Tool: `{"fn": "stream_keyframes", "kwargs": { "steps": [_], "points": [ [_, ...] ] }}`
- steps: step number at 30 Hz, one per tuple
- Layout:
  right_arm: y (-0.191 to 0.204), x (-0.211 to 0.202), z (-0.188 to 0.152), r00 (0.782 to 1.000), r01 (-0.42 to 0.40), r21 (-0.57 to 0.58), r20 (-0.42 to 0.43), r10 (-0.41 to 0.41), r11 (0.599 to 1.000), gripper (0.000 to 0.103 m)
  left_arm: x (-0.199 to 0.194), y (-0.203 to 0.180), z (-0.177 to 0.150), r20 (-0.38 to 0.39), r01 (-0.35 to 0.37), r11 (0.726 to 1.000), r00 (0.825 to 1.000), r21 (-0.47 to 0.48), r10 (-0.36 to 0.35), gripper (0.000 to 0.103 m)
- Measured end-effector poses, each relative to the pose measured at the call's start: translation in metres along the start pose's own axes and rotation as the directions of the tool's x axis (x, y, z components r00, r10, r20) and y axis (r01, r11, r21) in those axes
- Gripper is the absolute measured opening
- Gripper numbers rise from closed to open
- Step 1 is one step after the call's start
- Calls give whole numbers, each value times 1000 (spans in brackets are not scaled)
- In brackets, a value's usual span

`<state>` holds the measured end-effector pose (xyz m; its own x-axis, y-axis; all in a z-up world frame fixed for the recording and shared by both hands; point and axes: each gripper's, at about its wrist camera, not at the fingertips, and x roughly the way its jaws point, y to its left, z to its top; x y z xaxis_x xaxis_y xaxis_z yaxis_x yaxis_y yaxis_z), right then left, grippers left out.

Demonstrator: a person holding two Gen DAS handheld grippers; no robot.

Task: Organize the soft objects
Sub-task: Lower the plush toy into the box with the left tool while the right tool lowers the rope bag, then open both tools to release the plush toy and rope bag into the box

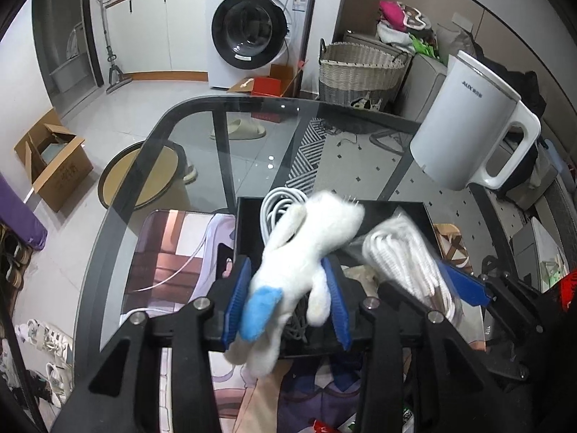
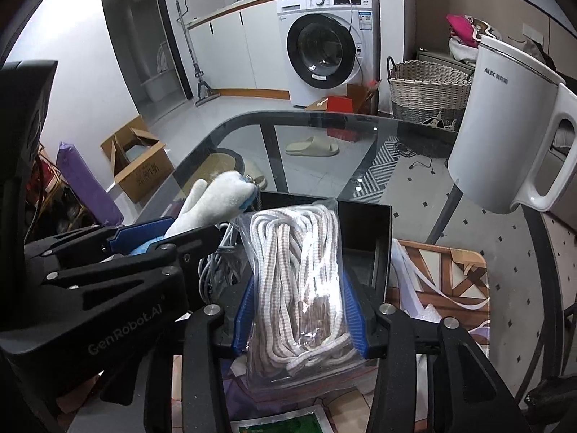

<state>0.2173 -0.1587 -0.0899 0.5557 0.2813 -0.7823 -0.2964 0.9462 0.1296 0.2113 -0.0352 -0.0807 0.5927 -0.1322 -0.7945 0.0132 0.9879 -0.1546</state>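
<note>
- White plush filled the middle of the left wrist view: a soft toy (image 1: 299,252) with a blue patch hung between the blue pads of the left gripper (image 1: 288,299), over the near edge of a black box (image 1: 249,223) on the glass table (image 1: 202,133).
- The left claw was partly open, its pads close against the toy's flanks. It looked like a loose grasp on the toy; whether the pads truly pressed could not be told for certain.
- A coil of grey-white cable (image 1: 277,202) already lay inside the box, so some sorting seemed done. The toy was not yet down in it.
- At the right edge of this view the right gripper (image 1: 418,281) carried a bagged white rope (image 1: 404,256) over the same box.
- In the right wrist view, the bagged white rope (image 2: 299,281), in clear plastic, sat between the blue pads of the right gripper (image 2: 299,310), which were partly open and hugging the bag's sides: a light grasp, as far as could be judged.
- The bag hung above the black box (image 2: 364,223), not yet resting inside it.
- The left gripper (image 2: 151,238) showed at left with the soft toy (image 2: 220,198) sticking out beyond its fingers.
- A white kettle (image 2: 505,130) stood on the table to the right, untouched.
- By my reading, both items were at the box and only lowering and letting go remained for them.
</note>
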Motion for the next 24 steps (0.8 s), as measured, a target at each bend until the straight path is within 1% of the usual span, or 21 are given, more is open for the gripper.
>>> {"fn": "stream_keyframes", "kwargs": {
  "steps": [2,9,14,17,20,21,22,23,24],
  "points": [
    [-2,0,1,1000,-9,8,-10,9,1000,50,-2,1,0,4,22,1000,1000,-7,-22,49],
    [-3,-3,1,1000,-14,24,-11,15,1000,52,-14,0,1,39,21,1000,999,-2,-21,50],
    [2,-11,0,1000,-20,5,1,20,1000,52,-24,-2,0,35,41,999,999,16,-41,51],
    [5,-20,-2,1000,-22,-10,11,22,1000,52,-37,-4,-3,50,45,998,998,35,-47,51],
    [9,-37,-5,999,-29,-33,27,30,999,53,-60,-3,-10,95,48,997,994,56,-53,51],
    [11,-41,-6,999,-31,-41,31,32,999,55,-67,-3,-12,100,53,996,993,72,-60,52],
    [12,-49,-9,999,-34,-57,39,36,998,61,-74,-3,-15,101,60,994,992,95,-69,52],
    [15,-55,-11,998,-37,-66,45,40,997,70,-79,-3,-19,99,62,992,992,114,-73,52],
    [16,-64,-14,997,-44,-84,54,49,996,73,-86,-3,-24,90,63,988,993,144,-77,53]
  ]
}}
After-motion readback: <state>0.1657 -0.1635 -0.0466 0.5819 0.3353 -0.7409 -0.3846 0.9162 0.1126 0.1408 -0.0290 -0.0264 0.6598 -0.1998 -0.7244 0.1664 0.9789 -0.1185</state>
